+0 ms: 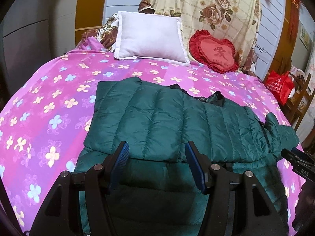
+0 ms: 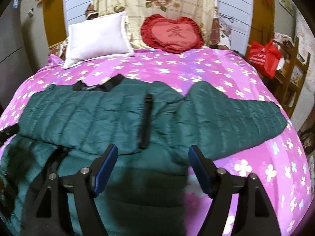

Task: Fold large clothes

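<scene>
A dark green quilted jacket (image 1: 167, 118) lies across the pink flowered bedspread (image 1: 49, 98), its left side folded over the body. My left gripper (image 1: 157, 150) hovers over the near edge of that fold, jaws apart, with nothing pinched between the blue pads (image 1: 122, 157). In the right wrist view the jacket (image 2: 88, 118) shows a black zipper strip (image 2: 145, 122), and one sleeve (image 2: 232, 116) stretches out to the right. My right gripper (image 2: 153, 150) stands open above the jacket's near part, beside the zipper end, and holds nothing. Its tip (image 1: 295, 157) shows at the right edge of the left wrist view.
At the head of the bed lean a white pillow (image 1: 151, 39), a red heart cushion (image 1: 214, 53) and a rose-print blanket (image 1: 206, 5). A red bag (image 2: 263, 57) sits on a wooden rack right of the bed. Grey cupboards (image 1: 29, 39) stand at the left.
</scene>
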